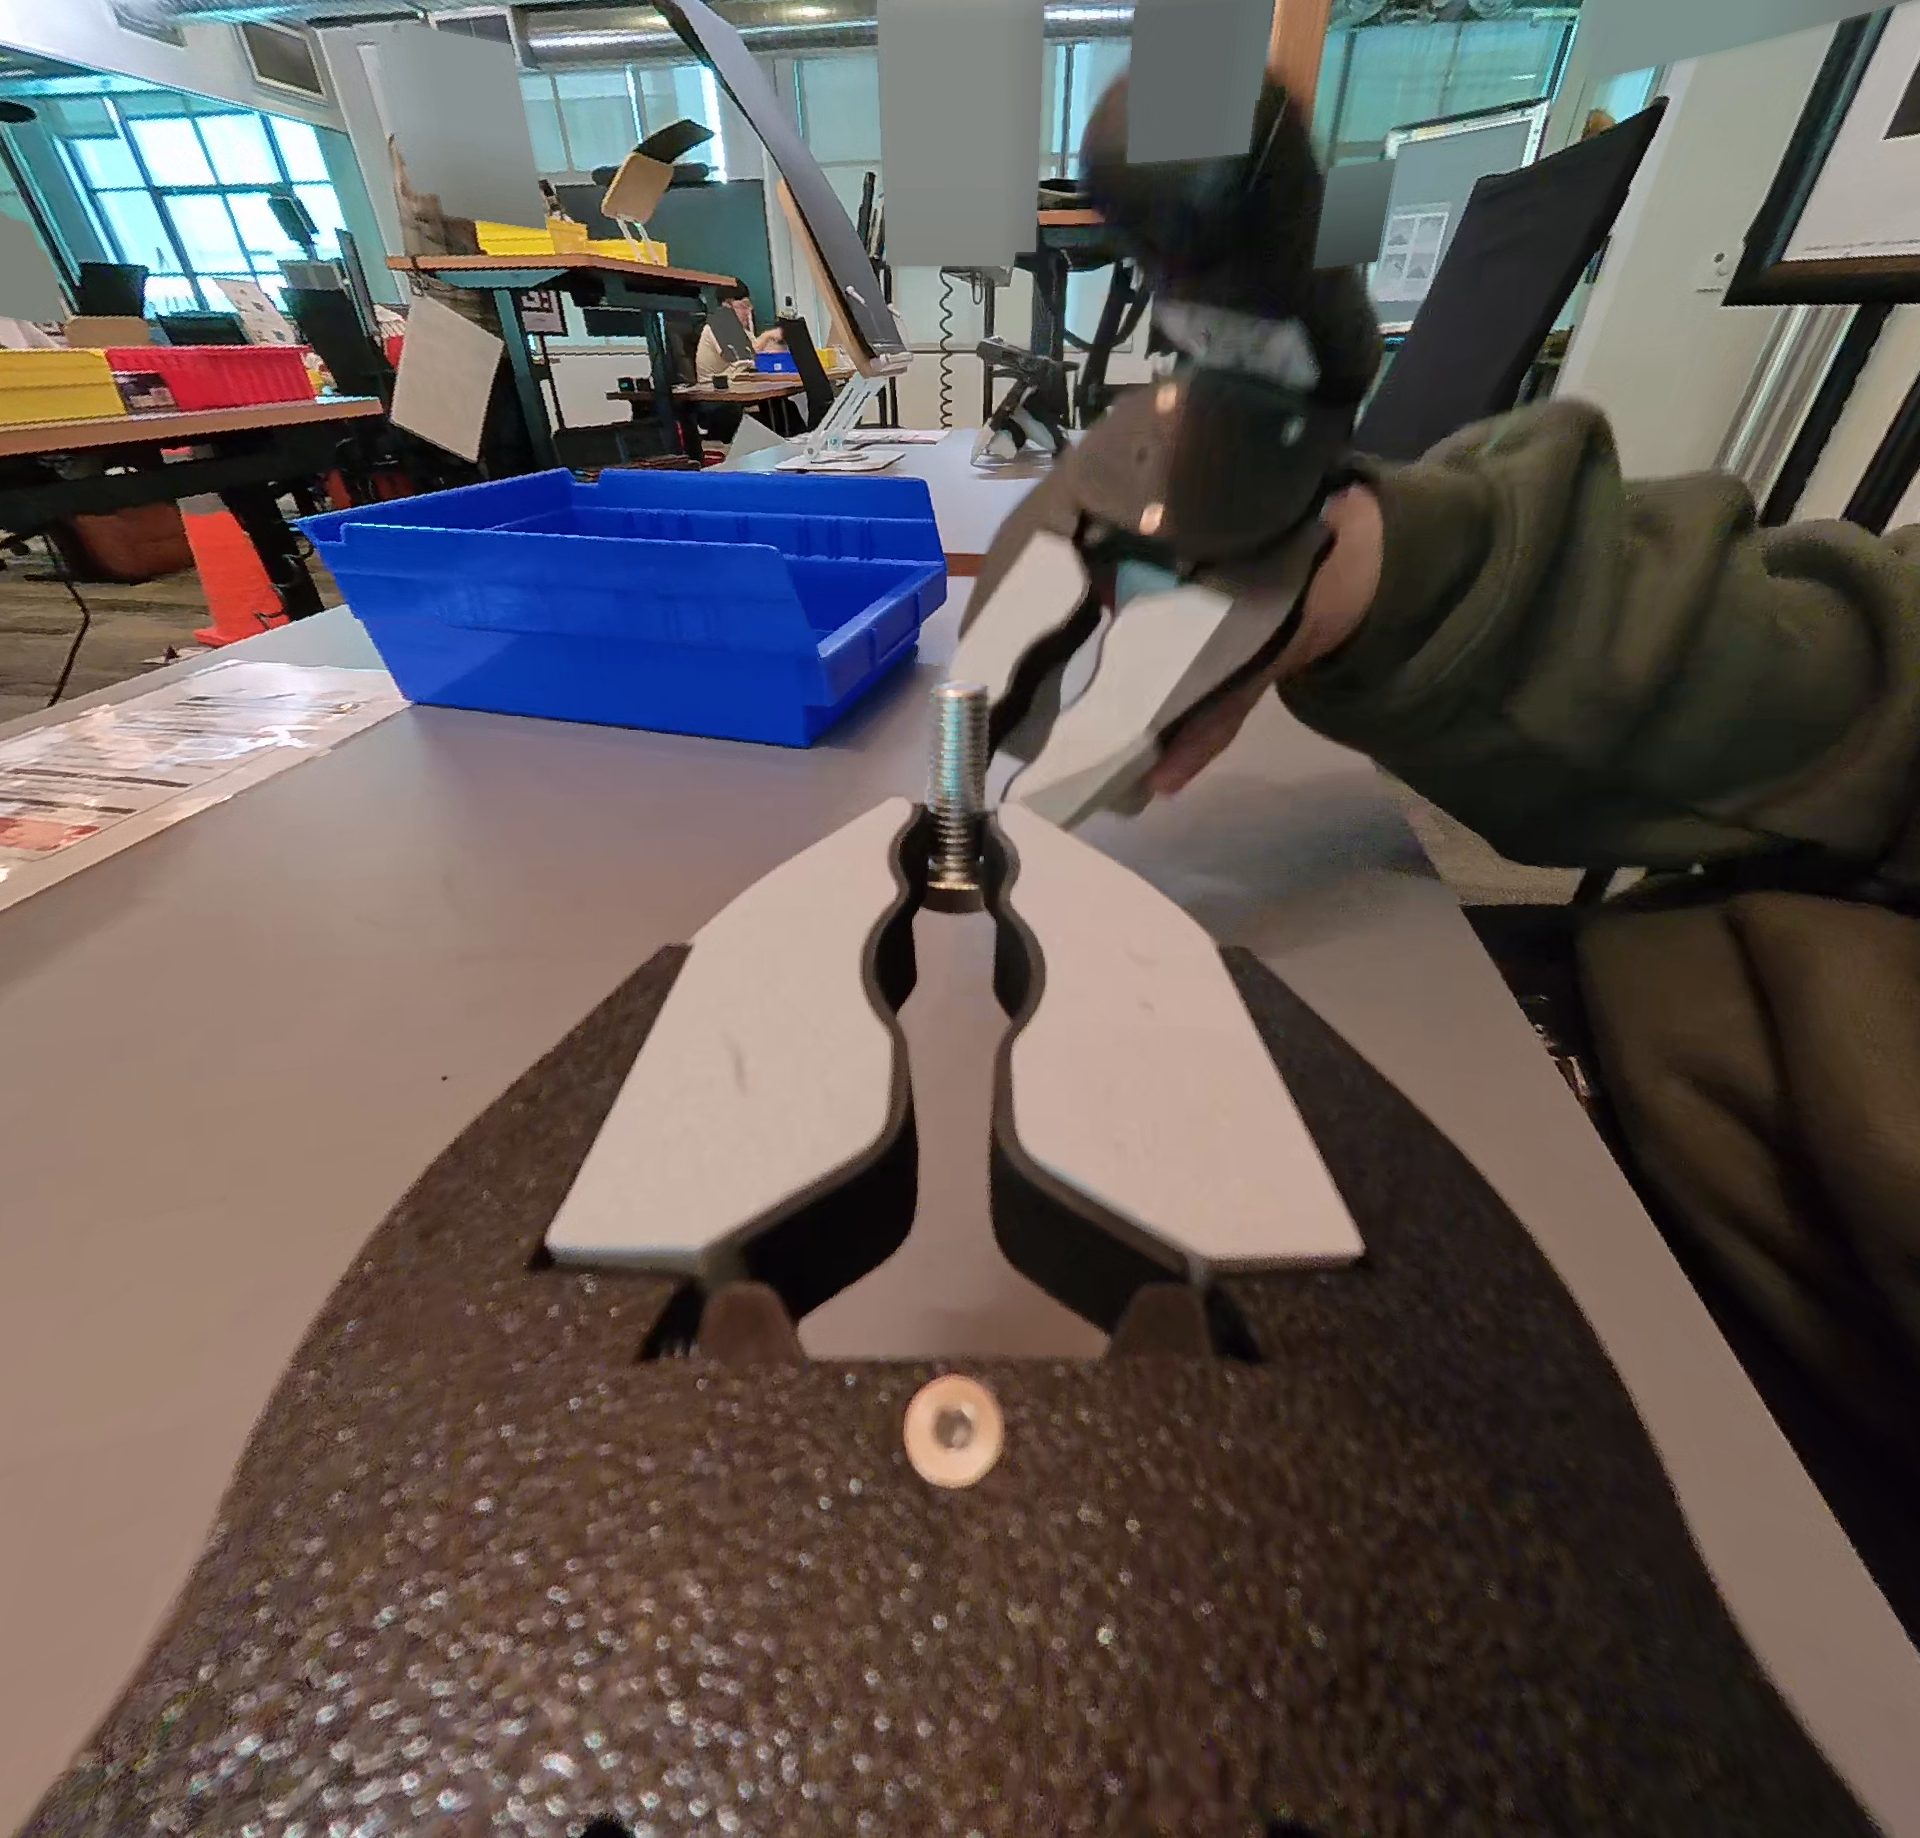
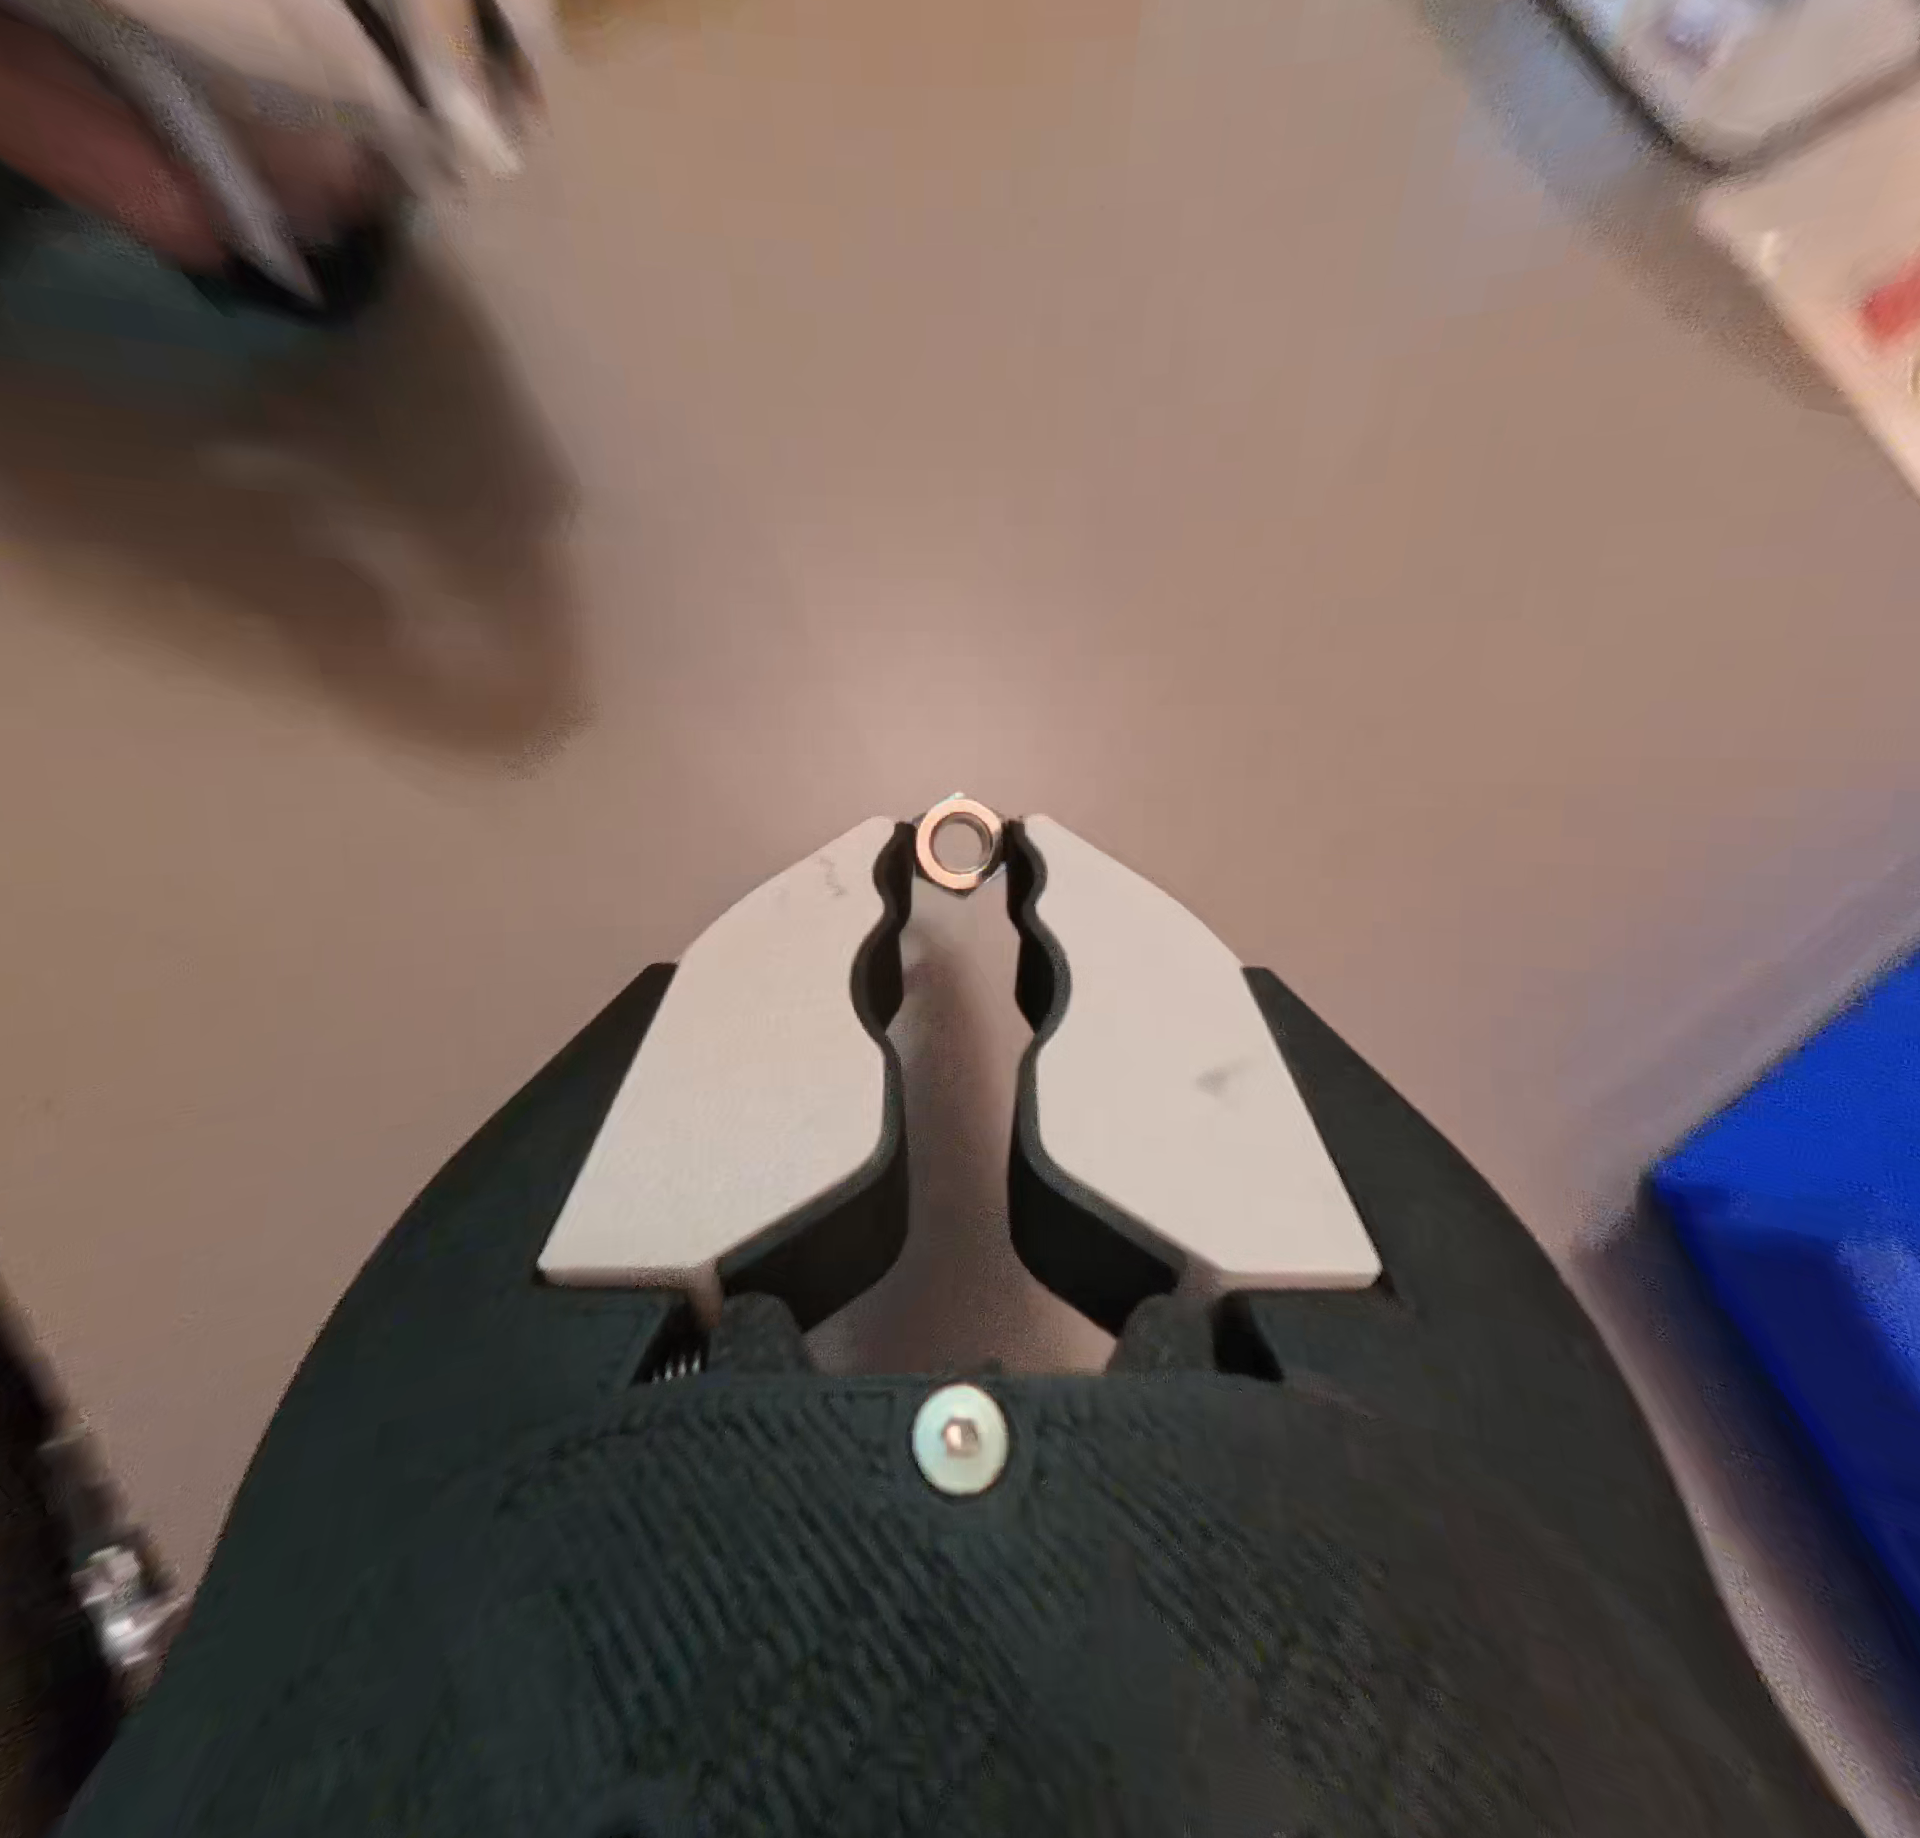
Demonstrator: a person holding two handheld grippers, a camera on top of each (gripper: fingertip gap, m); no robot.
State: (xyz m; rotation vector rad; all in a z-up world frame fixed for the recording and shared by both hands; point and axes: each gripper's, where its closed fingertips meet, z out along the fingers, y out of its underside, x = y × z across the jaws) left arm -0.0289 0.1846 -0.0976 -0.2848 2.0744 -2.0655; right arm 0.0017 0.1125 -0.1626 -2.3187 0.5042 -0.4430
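My left gripper [image 1: 956, 853] is shut on a silver threaded bolt [image 1: 958, 749] and holds it upright over the grey table [image 1: 312, 936], threads pointing up. My right gripper [image 2: 958, 846] is shut on a small silver hex nut [image 2: 957, 845], pinched at the fingertips with its hole facing the camera. In the left wrist view the right gripper [image 1: 1013, 749] comes down from the upper right, held by a hand in an olive sleeve [image 1: 1600, 635], its tips just right of the bolt's top. The nut does not show in that view. The right wrist view is blurred by motion.
A blue plastic bin [image 1: 644, 593] stands on the table behind the bolt; its corner shows in the right wrist view [image 2: 1808, 1300]. A laminated printed sheet [image 1: 145, 760] lies at the table's left edge. An orange cone [image 1: 229, 573] and desks with yellow and red bins stand beyond.
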